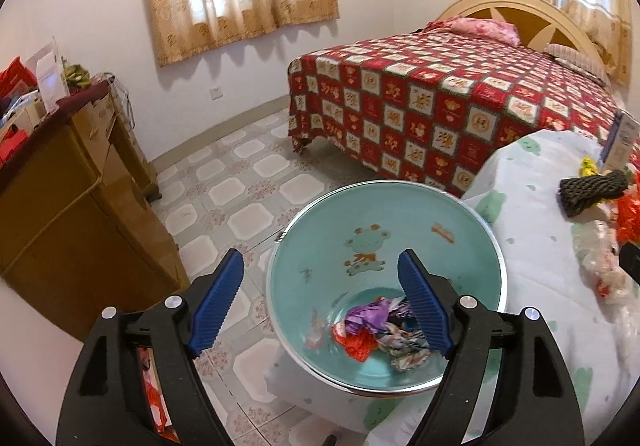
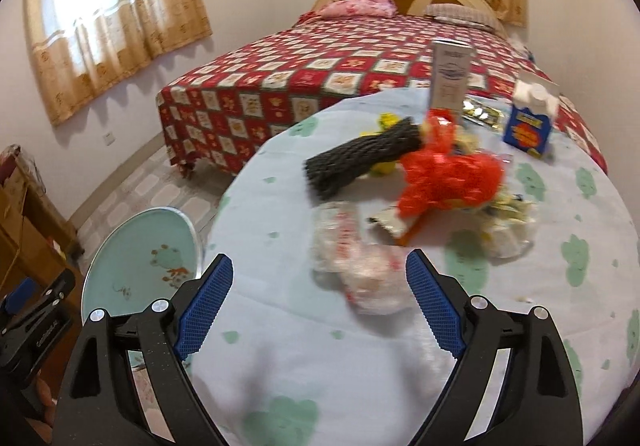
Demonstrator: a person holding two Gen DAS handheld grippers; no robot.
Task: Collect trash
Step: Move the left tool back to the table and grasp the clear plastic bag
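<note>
A teal basin (image 1: 460,254) with a cartoon animal inside stands beside the round table (image 1: 520,206). Crumpled wrappers (image 1: 372,330), purple, red and patterned, lie at its bottom. My left gripper (image 1: 320,262) hangs open above the basin with nothing between its fingers. In the right wrist view my right gripper (image 2: 320,262) is open over the table (image 2: 280,326), empty. Just ahead of it lies a clear plastic wrapper (image 2: 360,274) with red print. Farther back are a black foam net sleeve (image 2: 360,162), a red mesh bag (image 2: 448,174) and more crumpled plastic (image 2: 508,234).
A tall white box (image 2: 450,74) and a blue carton (image 2: 528,126) stand at the table's far side. A bed (image 2: 300,78) with a red checked cover is behind. A wooden cabinet (image 1: 72,206) with clutter on top stands left of the basin, on tiled floor (image 1: 240,186).
</note>
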